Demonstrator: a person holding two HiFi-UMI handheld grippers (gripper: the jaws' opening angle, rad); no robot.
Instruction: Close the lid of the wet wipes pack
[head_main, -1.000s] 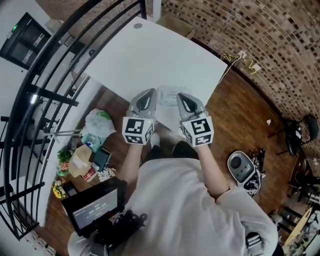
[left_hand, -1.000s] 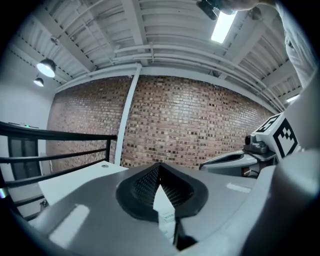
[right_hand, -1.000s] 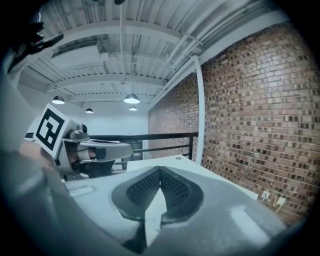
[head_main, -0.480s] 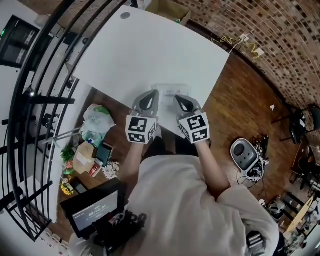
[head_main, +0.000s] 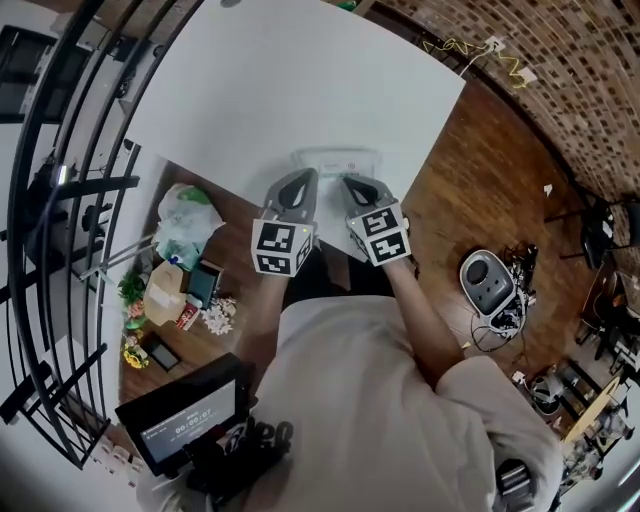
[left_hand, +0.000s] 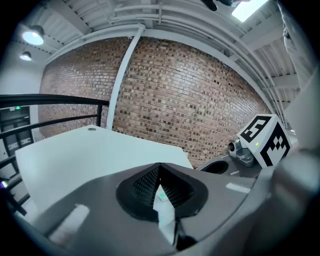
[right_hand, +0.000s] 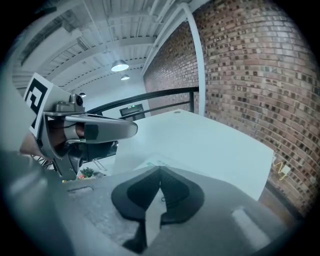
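At centre frame, my left gripper (head_main: 305, 177) and right gripper (head_main: 350, 181), both pinched together and empty, hover by the wet wipes pack (head_main: 338, 159). Approach, I judge; next, press its lid flat.

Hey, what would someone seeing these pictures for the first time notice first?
First, the two grey tools with black-and-white marker cubes: the left tool and the right tool sit side by side at the near edge of the white table, both shut, pointing at the wet wipes pack. Then the brick wall at upper right and the clutter of bags and boxes on the floor at left.
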